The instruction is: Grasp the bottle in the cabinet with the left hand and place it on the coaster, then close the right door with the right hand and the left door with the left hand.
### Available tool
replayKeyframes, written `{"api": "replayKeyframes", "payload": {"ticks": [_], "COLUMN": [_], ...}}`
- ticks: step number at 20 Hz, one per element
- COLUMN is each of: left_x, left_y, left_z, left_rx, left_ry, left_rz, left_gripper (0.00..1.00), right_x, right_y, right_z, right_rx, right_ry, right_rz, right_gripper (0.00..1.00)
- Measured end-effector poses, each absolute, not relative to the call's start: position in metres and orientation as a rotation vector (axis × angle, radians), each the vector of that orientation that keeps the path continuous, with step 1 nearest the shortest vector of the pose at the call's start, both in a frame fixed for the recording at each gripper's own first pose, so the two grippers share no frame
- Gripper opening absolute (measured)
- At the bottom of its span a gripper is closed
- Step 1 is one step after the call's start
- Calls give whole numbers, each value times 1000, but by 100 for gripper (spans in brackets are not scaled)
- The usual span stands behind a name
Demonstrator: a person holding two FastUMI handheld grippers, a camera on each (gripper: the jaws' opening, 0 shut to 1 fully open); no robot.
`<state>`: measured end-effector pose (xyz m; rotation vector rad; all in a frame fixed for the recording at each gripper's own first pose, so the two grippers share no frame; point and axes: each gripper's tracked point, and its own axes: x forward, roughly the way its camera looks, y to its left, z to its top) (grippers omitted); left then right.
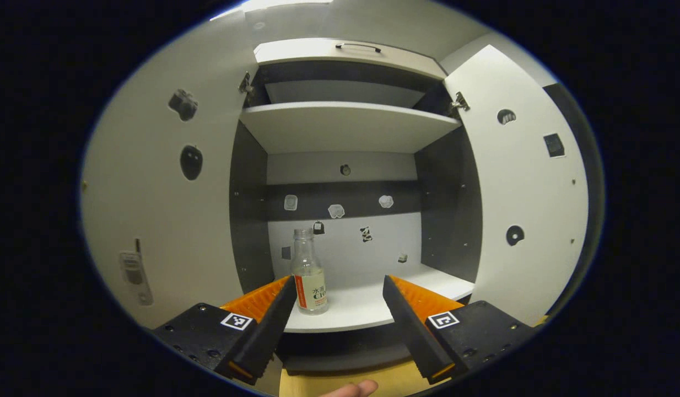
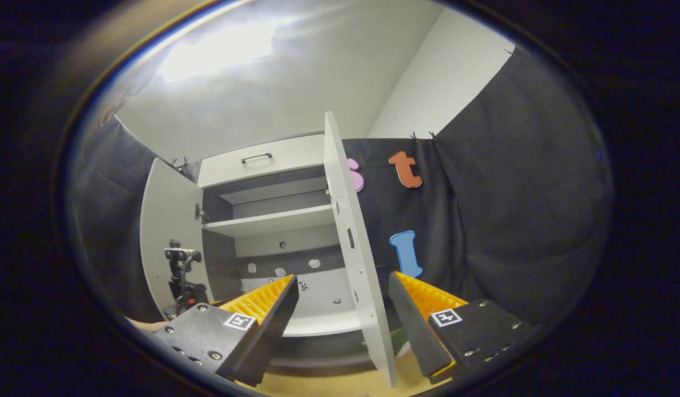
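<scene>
Both claws stood wide open and gripped nothing. Nearest in the left gripper view, the left gripper (image 1: 337,292) had its two fingers (image 1: 274,317) spread apart in front of the cabinet, with a fingertip of the person's hand (image 1: 354,389) just showing at the bottom edge over a wooden surface (image 1: 329,381). Just past the inner finger stood the bottle (image 1: 309,273), clear, uncapped, upright, on the lower shelf (image 1: 367,311) toward its left side, apart from both fingers. Beyond it the back panel (image 1: 343,242) carried small stickers, and the upper shelf (image 1: 345,127) lay above. The left door (image 1: 163,193) and the right door (image 1: 527,187) both hung open to either side.

In the right gripper view, the right gripper (image 2: 343,300) was also spread, and the edge of the right door (image 2: 356,259) rose between its fingers, touching neither. Farther left, beside the left door (image 2: 166,237), a dark gripper rig (image 2: 181,278) showed before the cabinet's lower shelf (image 2: 323,325).
</scene>
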<state>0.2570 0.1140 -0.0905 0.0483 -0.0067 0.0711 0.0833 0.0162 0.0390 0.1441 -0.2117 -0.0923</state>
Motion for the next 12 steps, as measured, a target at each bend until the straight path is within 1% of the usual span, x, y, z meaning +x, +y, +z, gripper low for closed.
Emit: {"api": "replayKeyframes", "payload": {"ticks": [5, 8, 10, 12], "left_x": [321, 347, 364, 377], "left_y": [152, 159, 160, 178], "left_z": [-117, -115, -119, -122], "left_rx": [20, -8, -15, 14], "left_ry": [0, -33, -31, -19], "left_rz": [173, 192, 187, 242], "left_gripper": [99, 99, 99, 99], "right_x": [86, 91, 93, 94], "right_y": [21, 27, 25, 25], "right_z": [4, -14, -17, -17], "right_rx": [63, 86, 91, 91], "right_ry": [-142, -92, -80, -85], "right_rz": [-136, -148, -167, -175], "right_gripper": [100, 99, 100, 100]}}
